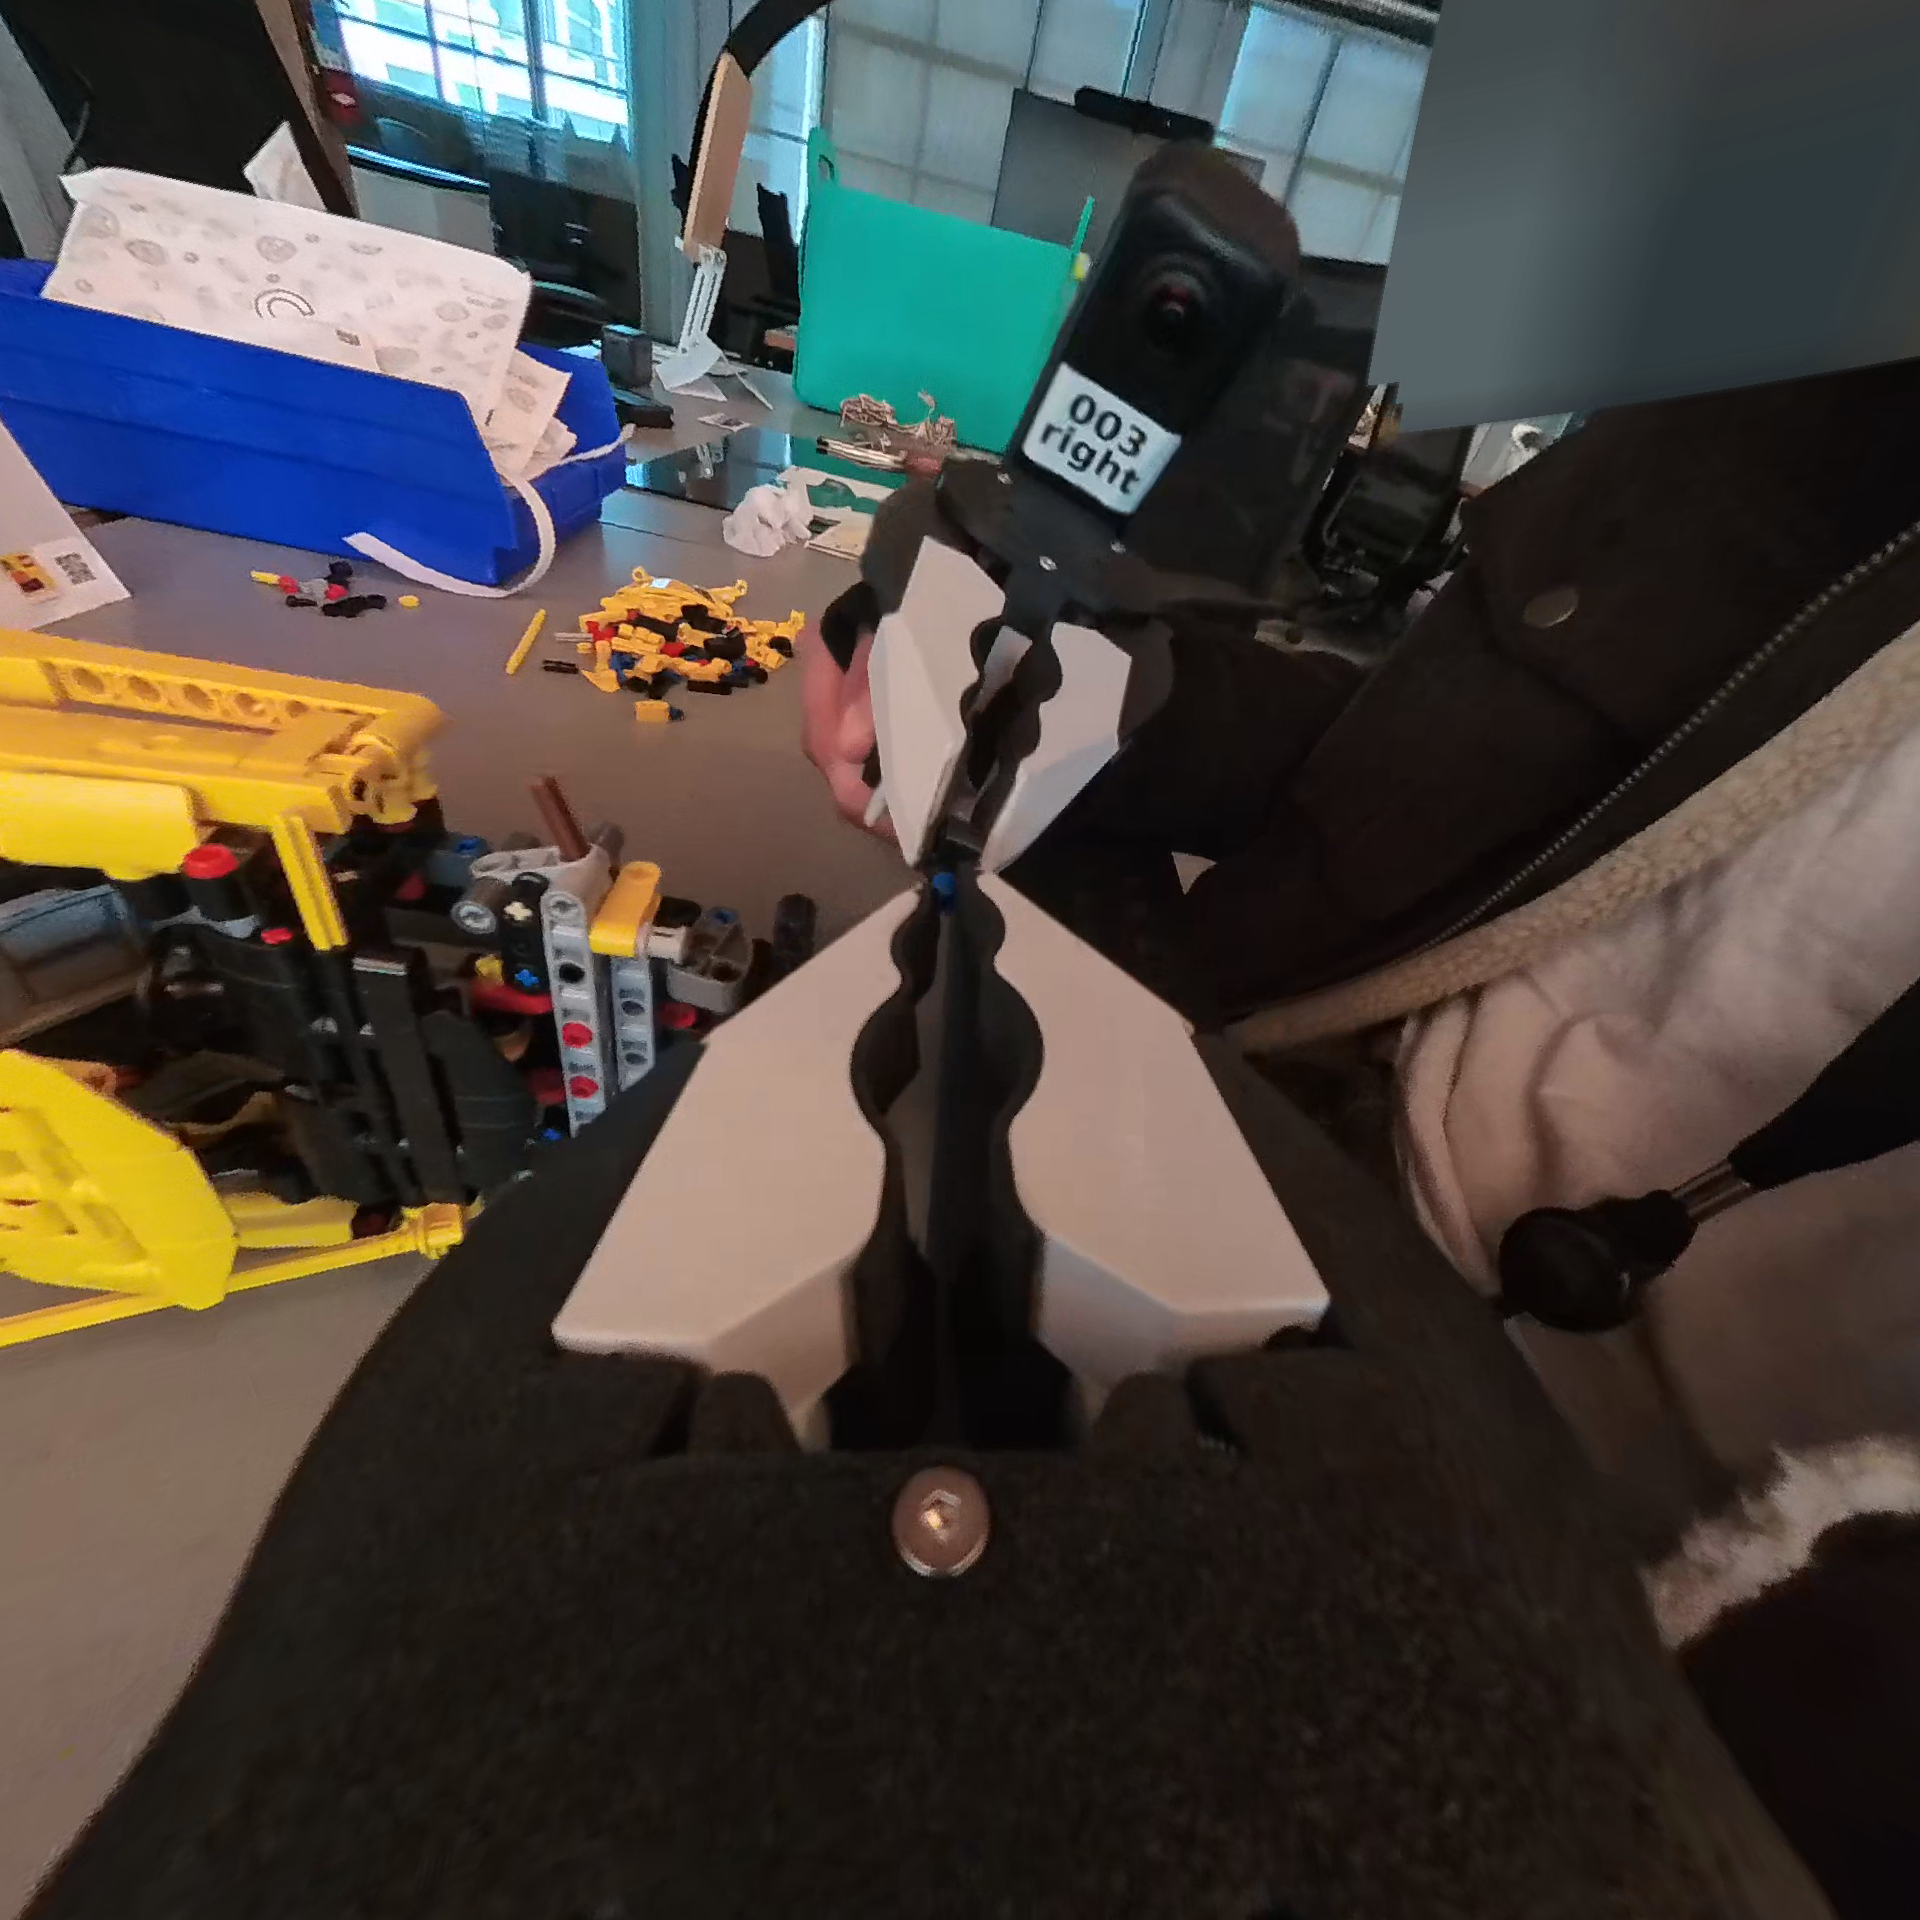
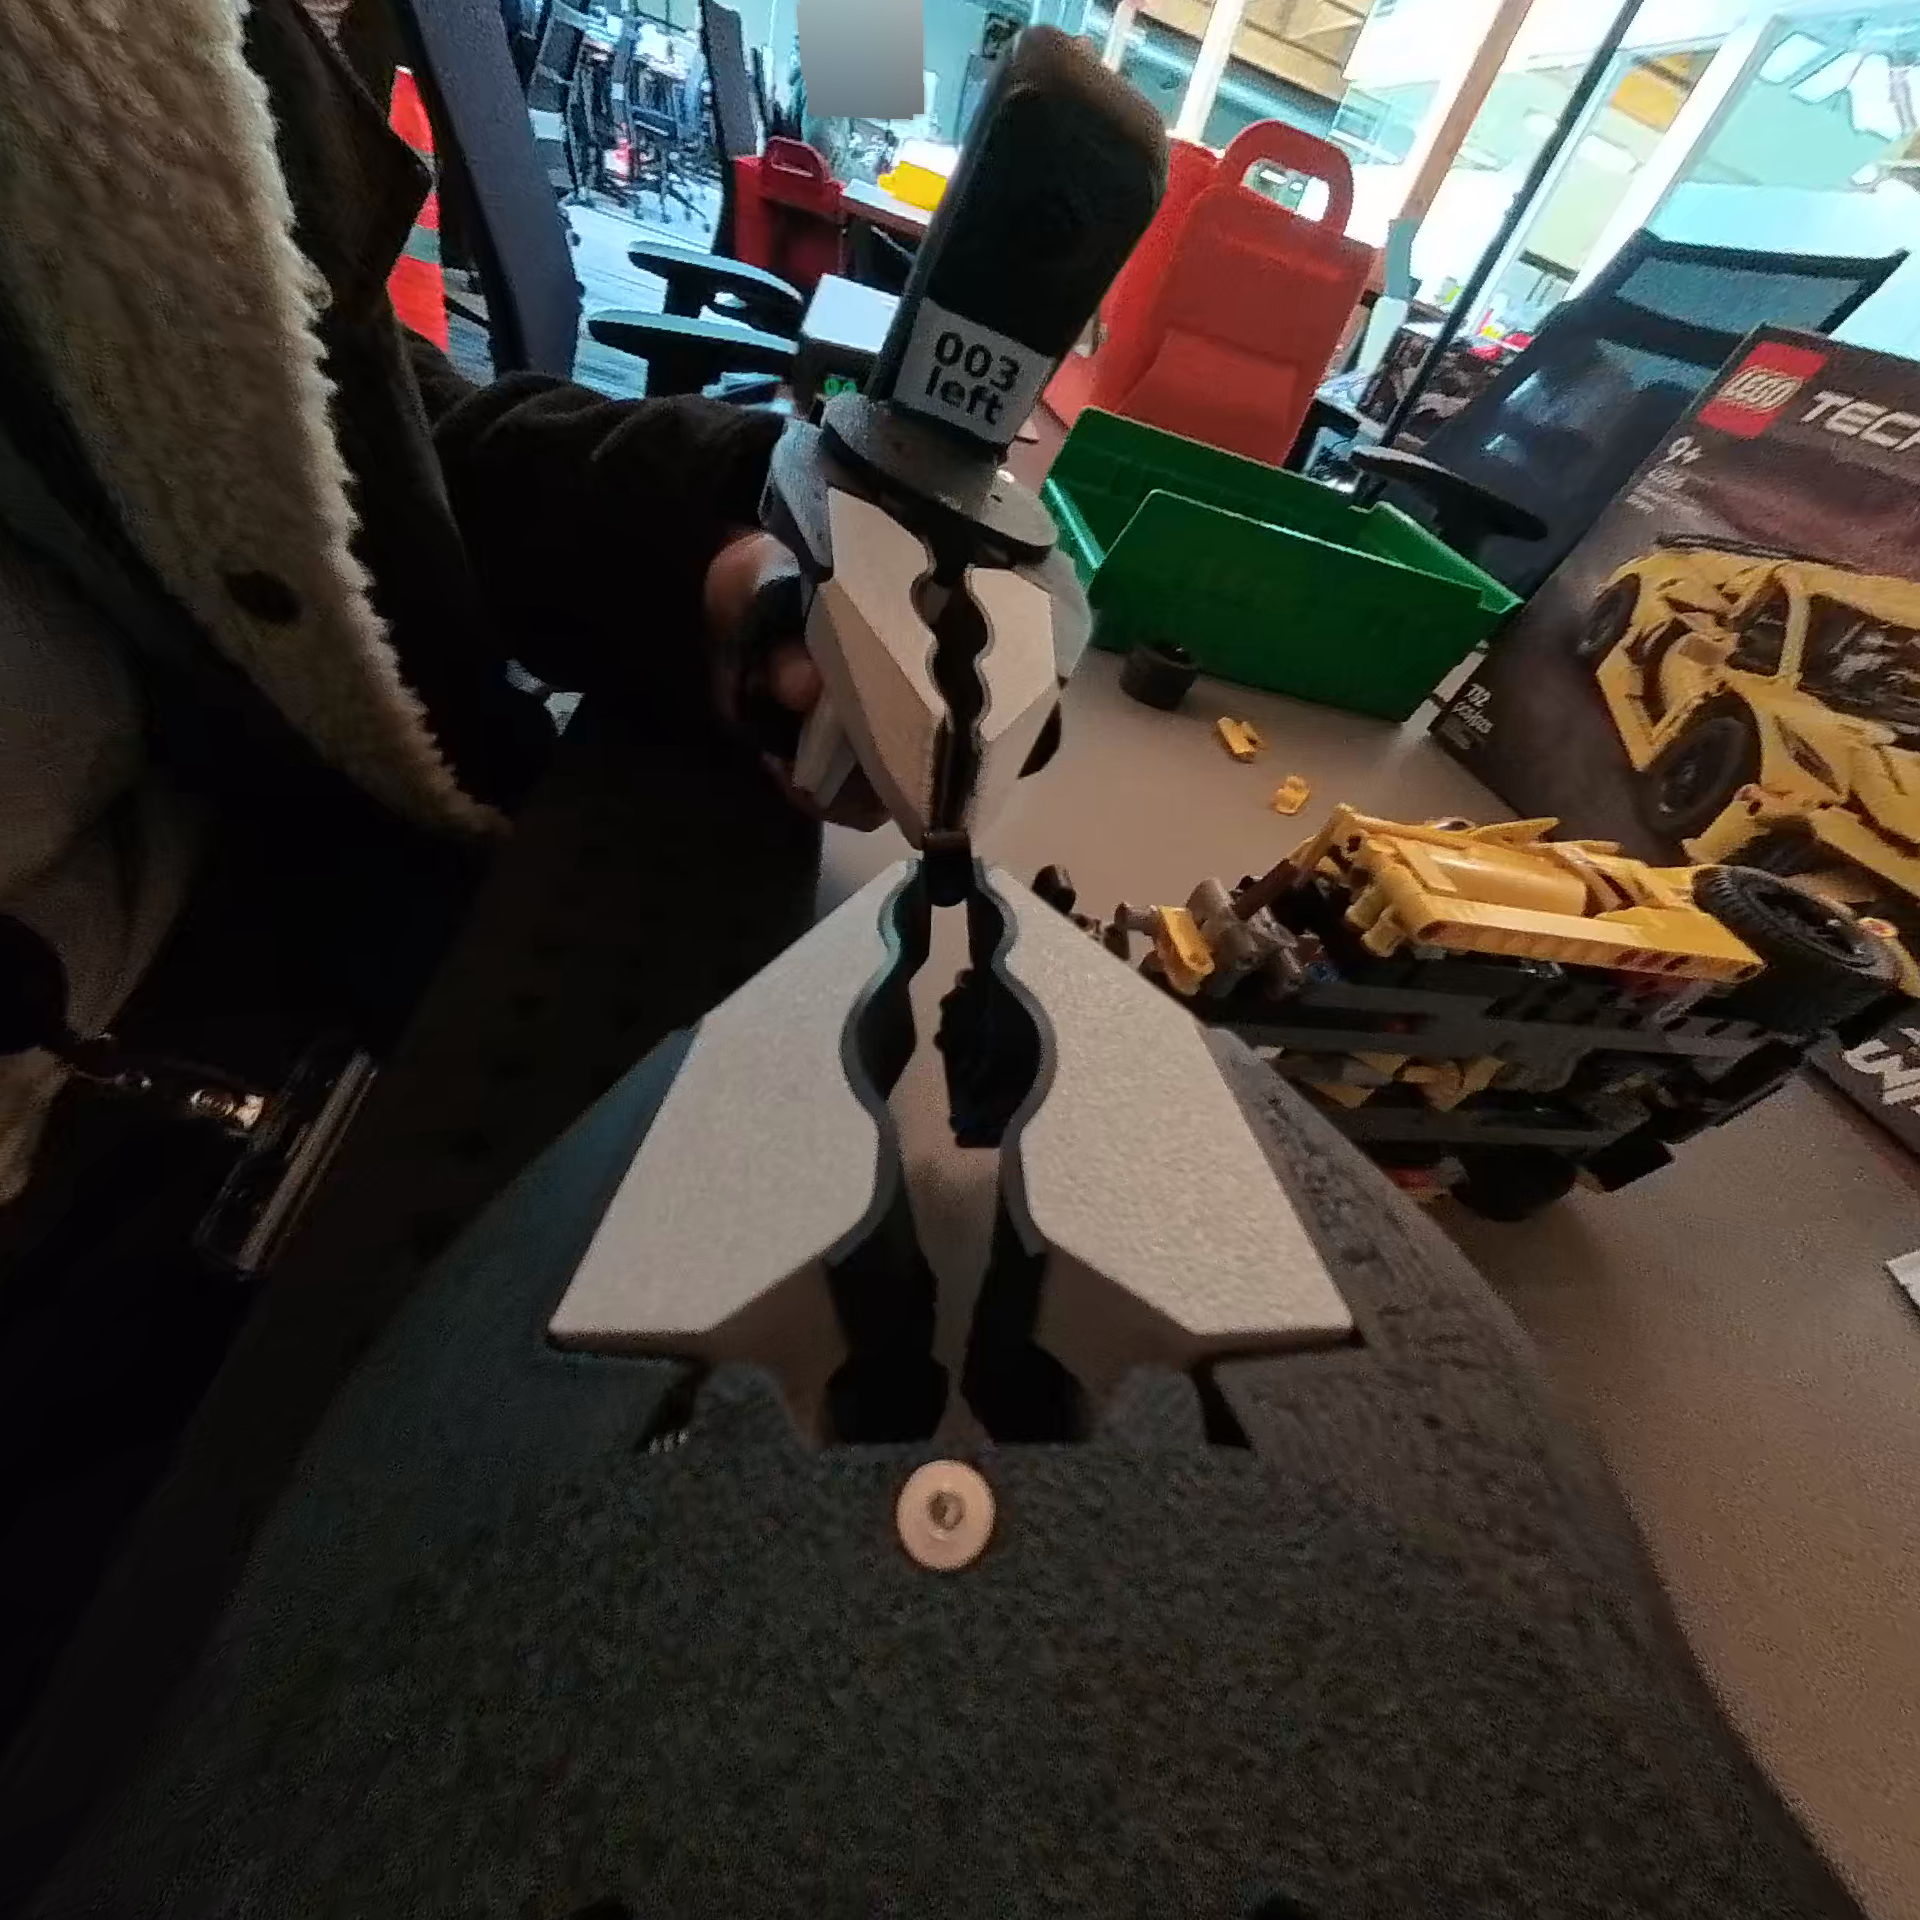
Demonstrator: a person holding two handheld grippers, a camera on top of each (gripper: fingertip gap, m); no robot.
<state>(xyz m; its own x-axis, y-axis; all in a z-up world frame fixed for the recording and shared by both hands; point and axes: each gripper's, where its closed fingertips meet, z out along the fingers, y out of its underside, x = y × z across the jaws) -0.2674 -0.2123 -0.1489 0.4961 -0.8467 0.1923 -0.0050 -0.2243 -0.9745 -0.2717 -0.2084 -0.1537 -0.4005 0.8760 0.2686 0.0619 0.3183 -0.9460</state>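
My two grippers meet tip to tip in the air above the table edge. My left gripper (image 1: 940, 896) is shut on a small blue pin (image 1: 942, 885) at its tips. My right gripper (image 2: 940, 883) is shut on a small black brick piece (image 2: 971, 1039) that runs along between its jaws. In the left wrist view the right gripper (image 1: 956, 836) points down at mine, and its black piece touches the blue pin. In the right wrist view the left gripper (image 2: 943, 831) faces mine the same way. A yellow and black brick-built car (image 1: 260, 987) lies on its side to the left.
The car also shows in the right wrist view (image 2: 1507, 987), beside a printed box with a yellow car on it (image 2: 1714, 644). A pile of loose pieces (image 1: 686, 644), a blue bin with papers (image 1: 260, 436) and a green bin (image 2: 1278, 592) are on the grey table (image 1: 156, 1507). A person's jacket (image 1: 1558, 831) is close by. Both grippers' tips are close together, under 4 cm apart.
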